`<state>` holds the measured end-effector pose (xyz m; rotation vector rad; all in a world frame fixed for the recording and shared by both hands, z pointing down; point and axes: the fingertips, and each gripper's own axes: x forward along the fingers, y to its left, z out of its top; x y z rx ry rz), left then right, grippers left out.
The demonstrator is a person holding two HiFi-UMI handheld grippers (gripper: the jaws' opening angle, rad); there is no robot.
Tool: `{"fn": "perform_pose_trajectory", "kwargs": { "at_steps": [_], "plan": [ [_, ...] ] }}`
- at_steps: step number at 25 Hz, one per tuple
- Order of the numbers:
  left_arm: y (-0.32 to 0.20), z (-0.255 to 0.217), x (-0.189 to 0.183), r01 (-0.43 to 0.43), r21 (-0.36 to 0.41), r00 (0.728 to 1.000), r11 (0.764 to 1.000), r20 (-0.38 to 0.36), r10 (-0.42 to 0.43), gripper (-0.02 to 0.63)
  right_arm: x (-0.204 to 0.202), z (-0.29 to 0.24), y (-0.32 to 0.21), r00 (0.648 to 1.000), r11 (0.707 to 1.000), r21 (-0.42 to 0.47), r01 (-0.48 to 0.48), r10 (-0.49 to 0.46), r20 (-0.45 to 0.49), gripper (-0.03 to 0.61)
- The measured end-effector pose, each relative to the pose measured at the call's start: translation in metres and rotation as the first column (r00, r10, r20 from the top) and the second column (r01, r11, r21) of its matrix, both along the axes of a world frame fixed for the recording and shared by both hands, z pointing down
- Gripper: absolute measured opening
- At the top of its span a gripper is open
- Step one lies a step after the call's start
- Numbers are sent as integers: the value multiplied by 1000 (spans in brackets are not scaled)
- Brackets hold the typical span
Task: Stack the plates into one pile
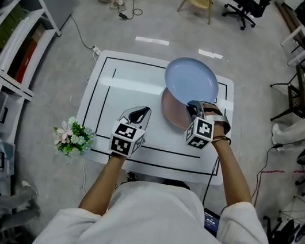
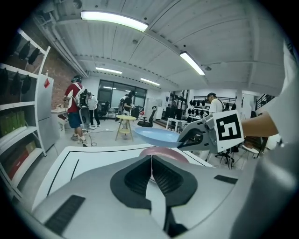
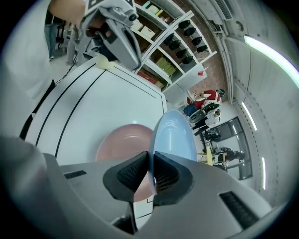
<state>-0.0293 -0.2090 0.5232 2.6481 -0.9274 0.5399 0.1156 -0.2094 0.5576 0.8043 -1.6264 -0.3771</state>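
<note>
Pinching the blue plate [image 1: 192, 80] by its rim, the right gripper [image 1: 193, 105] holds it over the pink plate [image 1: 170, 113] for stacking; the left gripper [image 1: 138, 113] hangs clenched, empty.

Right gripper [image 1: 192, 107] holds blue plate [image 1: 192, 80] — above pink plate [image 1: 171, 113].

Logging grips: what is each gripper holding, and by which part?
The right gripper pinches the blue plate by its near rim; the left gripper, shut, holds nothing.

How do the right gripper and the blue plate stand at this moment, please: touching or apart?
Touching. The right gripper view shows the rim of the blue plate pinched between the two pads of the right gripper, with no gap on either side.
</note>
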Motion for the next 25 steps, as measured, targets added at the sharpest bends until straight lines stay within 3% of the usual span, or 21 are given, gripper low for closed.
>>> {"fn": "perform_pose_trajectory", "kwargs": {
  "at_steps": [8,18,20,22,25],
  "plan": [
    [-4,12,15,-22,-27,999,999,25,22,21,13,38,37,997,997,-73,16,-21,-68,54],
    [4,25,7,-14,-53,999,998,43,17,21,8,77,55,997,987,-160,21,-33,-76,42],
    [8,26,7,-26,-54,999,998,41,28,21,12,86,57,997,985,-174,7,-21,-78,65],
    [11,26,4,-38,-55,998,998,40,40,21,15,90,58,997,981,-192,-11,-5,-80,155],
    [14,25,-1,-55,-51,998,997,39,56,21,18,86,62,997,977,-206,-57,45,-63,198]
  ]
}}
